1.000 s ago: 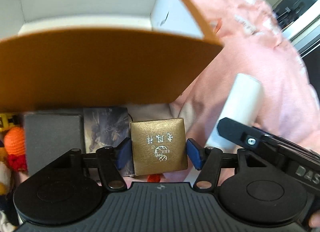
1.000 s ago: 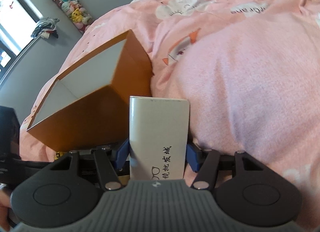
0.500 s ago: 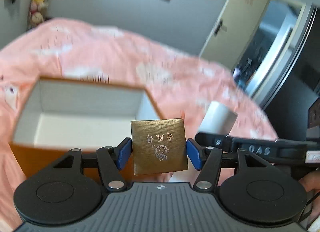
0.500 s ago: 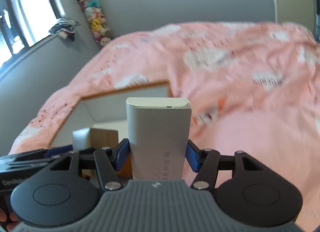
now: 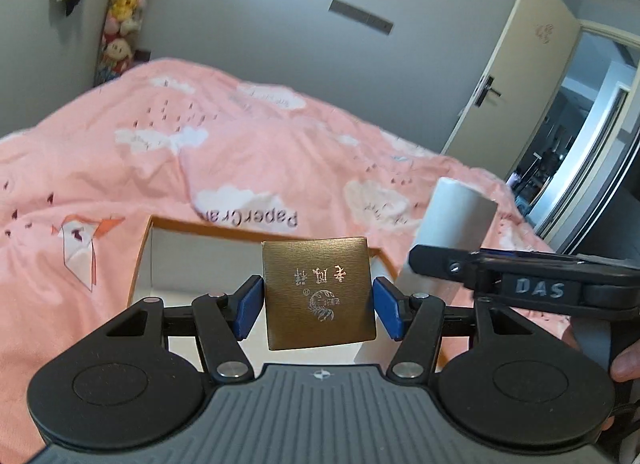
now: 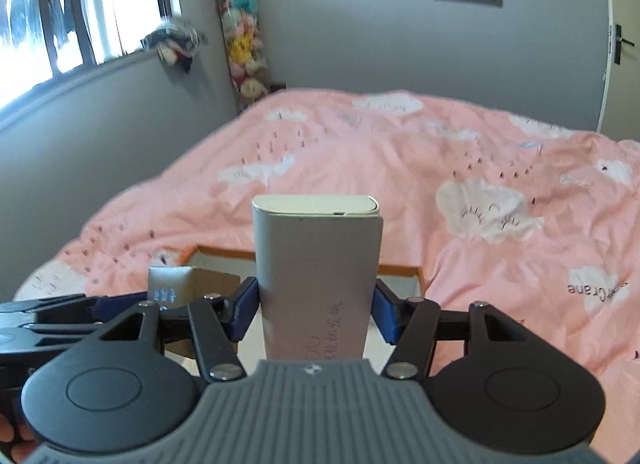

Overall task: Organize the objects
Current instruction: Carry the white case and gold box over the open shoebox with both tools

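My left gripper (image 5: 318, 306) is shut on a gold square box (image 5: 320, 288) with printed characters, held above the near edge of the orange cardboard box (image 5: 140, 260) with a white inside. My right gripper (image 6: 316, 304) is shut on a tall grey case (image 6: 316, 276) with rounded top, held upright. In the left wrist view that grey case (image 5: 456, 220) and the right gripper (image 5: 412, 260) show at the right. In the right wrist view the orange box (image 6: 400, 270) lies behind the case, and the gold box (image 6: 168, 284) in the left gripper (image 6: 160, 304) shows at the lower left.
A pink duvet (image 5: 240, 152) with cloud prints covers the bed under the box. A column of plush toys (image 6: 240, 44) hangs in the far corner by a window (image 6: 60, 16). A door (image 5: 516, 76) stands open at the right. A hand (image 5: 624, 360) holds the right gripper.
Both grippers rose and tilted up with their loads. The orange box, first seen from its side close up, now lies lower, its open top in view. The objects on the bed dropped out of sight.
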